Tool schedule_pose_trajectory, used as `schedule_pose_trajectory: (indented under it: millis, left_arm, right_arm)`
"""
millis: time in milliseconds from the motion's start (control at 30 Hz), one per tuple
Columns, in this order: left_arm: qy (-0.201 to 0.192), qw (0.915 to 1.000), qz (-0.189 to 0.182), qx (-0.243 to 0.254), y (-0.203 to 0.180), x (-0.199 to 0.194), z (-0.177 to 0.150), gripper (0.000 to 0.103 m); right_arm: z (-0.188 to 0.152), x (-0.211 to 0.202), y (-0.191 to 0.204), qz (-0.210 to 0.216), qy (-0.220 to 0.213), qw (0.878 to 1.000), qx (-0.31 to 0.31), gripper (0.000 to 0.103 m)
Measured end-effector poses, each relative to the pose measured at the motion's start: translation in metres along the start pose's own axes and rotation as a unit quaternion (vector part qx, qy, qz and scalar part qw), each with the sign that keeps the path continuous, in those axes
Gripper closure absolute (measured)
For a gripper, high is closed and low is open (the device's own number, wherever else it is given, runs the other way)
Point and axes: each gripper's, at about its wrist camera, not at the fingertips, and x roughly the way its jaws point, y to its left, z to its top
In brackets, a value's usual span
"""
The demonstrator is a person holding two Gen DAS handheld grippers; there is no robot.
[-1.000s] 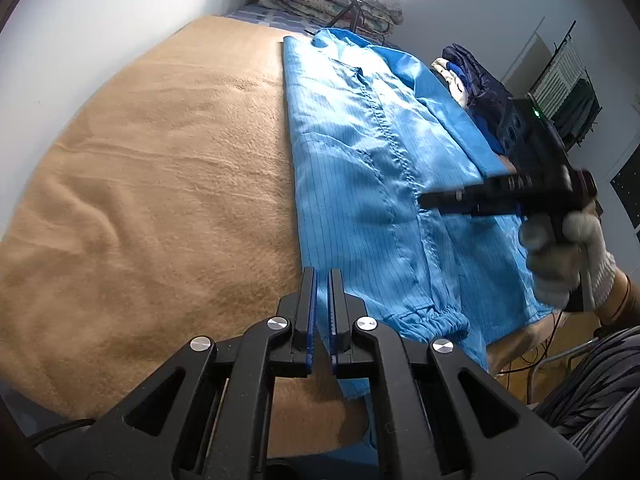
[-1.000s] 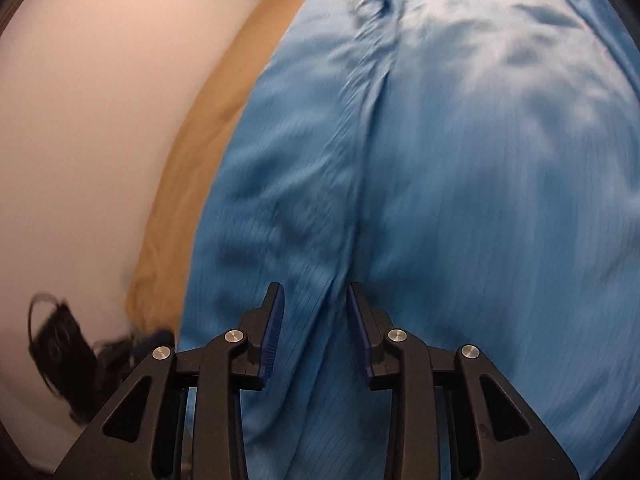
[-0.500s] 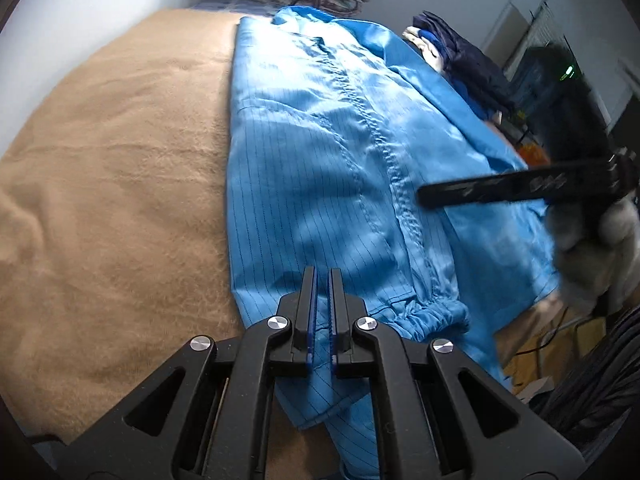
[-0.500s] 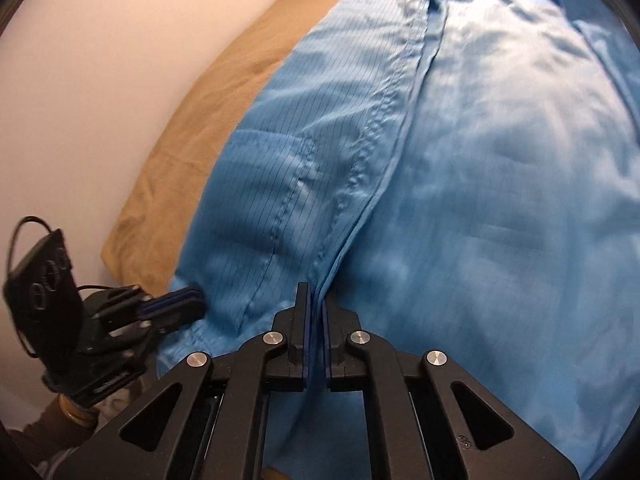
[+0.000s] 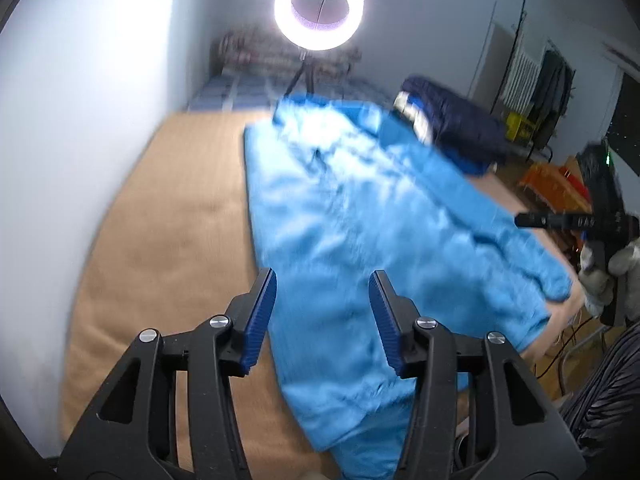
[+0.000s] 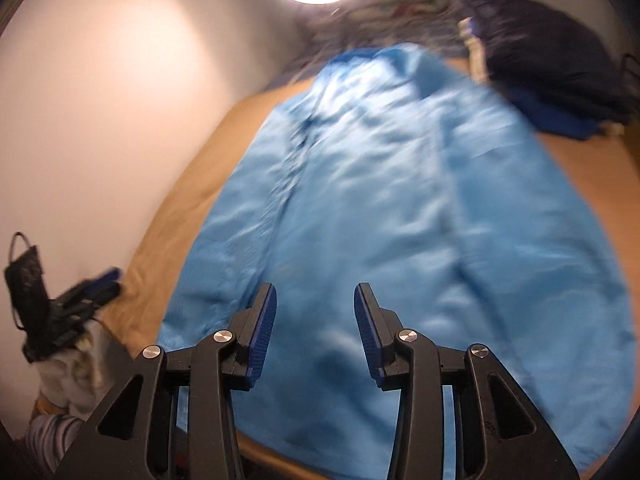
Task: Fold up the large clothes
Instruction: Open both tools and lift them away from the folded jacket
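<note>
A large light-blue garment point(image 5: 360, 216) point(image 6: 392, 216) lies spread lengthwise on a tan blanket point(image 5: 168, 208) point(image 6: 188, 208). My left gripper point(image 5: 322, 312) hovers above the garment's near hem, jaws opening, nothing between the blue pads. My right gripper point(image 6: 316, 320) also hangs above the near part of the cloth, jaws opening and empty. In the left wrist view the right gripper point(image 5: 560, 222) shows at the far right, held by a gloved hand point(image 5: 612, 276). In the right wrist view the left gripper point(image 6: 92, 288) shows at the lower left. Both views are motion-blurred.
A dark navy bundle of clothes point(image 5: 452, 128) point(image 6: 552, 68) lies at the garment's far right. A ring light point(image 5: 319, 4) on a stand glows at the far end. A white wall point(image 5: 80, 120) runs along the left. Orange crates point(image 5: 556, 184) and a rack stand off the right side.
Both grippers went from shut to open and lifted up and back from the garment, so more of it and the room shows. The cloth lies flat below them, released.
</note>
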Motion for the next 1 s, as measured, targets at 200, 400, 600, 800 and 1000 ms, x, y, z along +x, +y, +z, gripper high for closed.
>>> schedule_pose_trajectory:
  millis: [200,400,600,800,1000]
  left_arm:
    - [-0.031,0.9992,-0.005,0.022,-0.019,-0.023,0.053,0.053]
    - [-0.007,0.9953,0.006,0.096,-0.057,-0.027,0.072,0.045]
    - [0.022,0.9911,0.012,0.131,-0.082,-0.014,0.047,0.044]
    - [0.040,0.9942,-0.033,0.094,-0.099,0.008,0.034,0.044]
    - [0.071,0.9913,-0.046,0.100,-0.116,0.038,0.013,0.044]
  right_arm:
    - [0.009,-0.062,-0.033,-0.073,-0.035,0.997,-0.015,0.040]
    - [0.005,-0.072,-0.093,-0.138,-0.042,0.989,0.028,0.040]
    - [-0.017,-0.073,-0.164,-0.178,-0.042,0.976,0.116,0.040]
    - [-0.053,-0.071,-0.225,-0.198,-0.029,0.959,0.199,0.040]
    - [-0.071,-0.063,-0.264,-0.159,-0.014,0.953,0.257,0.040]
